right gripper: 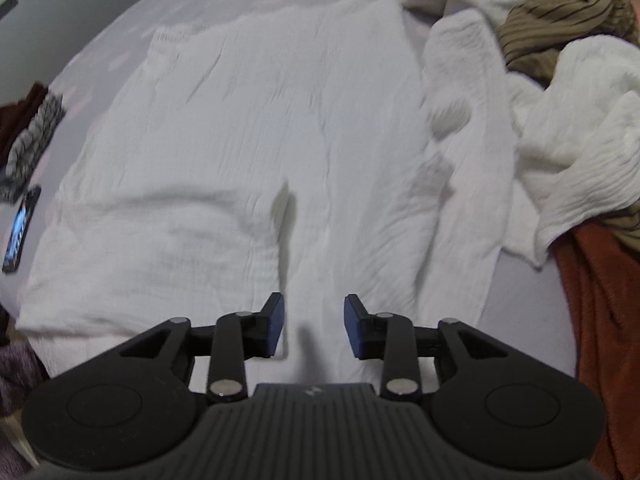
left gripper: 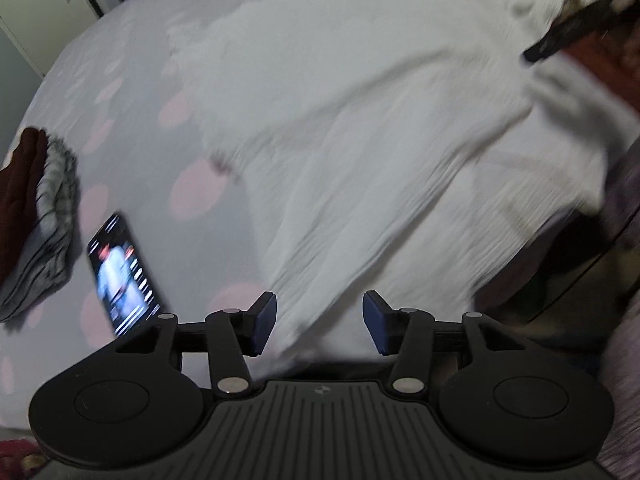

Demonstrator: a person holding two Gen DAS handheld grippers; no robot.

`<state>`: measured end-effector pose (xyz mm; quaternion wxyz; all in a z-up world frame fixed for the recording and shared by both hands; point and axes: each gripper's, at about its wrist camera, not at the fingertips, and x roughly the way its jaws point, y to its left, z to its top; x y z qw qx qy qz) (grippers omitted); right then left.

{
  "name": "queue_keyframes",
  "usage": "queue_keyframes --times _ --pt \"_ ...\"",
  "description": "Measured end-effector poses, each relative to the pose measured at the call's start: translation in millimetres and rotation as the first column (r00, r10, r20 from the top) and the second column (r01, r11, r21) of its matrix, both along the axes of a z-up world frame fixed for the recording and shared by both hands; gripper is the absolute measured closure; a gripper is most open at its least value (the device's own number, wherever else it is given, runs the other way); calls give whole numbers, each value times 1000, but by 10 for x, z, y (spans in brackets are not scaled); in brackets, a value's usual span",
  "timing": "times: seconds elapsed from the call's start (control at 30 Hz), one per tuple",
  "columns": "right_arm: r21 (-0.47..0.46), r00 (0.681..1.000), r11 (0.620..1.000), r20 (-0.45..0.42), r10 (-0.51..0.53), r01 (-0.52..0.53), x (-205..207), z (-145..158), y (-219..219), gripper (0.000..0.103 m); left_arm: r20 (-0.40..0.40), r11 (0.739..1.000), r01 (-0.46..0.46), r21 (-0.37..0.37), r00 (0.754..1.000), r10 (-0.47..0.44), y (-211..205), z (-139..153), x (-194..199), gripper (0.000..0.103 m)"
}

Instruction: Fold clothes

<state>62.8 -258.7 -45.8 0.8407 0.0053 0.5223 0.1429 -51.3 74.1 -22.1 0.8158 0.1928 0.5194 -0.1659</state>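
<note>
Left tool jaws apart, nothing gripped, hovering over near edge of white garment. Right tool likewise parted and empty, above same garment spread flat on bed. Left view motion-blurred; fabric detail unreadable. Phone at left, screen illegible. Clothes pile at right, cut off by frame.

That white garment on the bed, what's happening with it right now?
A person is folding laundry with two hand-held tongs. The white garment lies spread flat on the bed. Both the left tongs and right tongs stand open above its near edge, holding nothing. An unfolded pile waits at right; a phone lies at left.
</note>
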Motion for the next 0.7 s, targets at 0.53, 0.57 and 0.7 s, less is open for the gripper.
queue_keyframes --times 0.53,0.57,0.7 --pt "-34 973 981 136 -184 190 446 159 -503 49 108 991 -129 -35 985 132 -508 -199 1110 57" --pt "-43 971 979 144 -191 199 480 165 -540 49 112 988 -150 -29 982 152 -495 -241 1180 57" --pt "-81 967 976 172 -187 203 654 171 -653 49 102 977 -208 -44 972 211 -444 -338 1368 57"
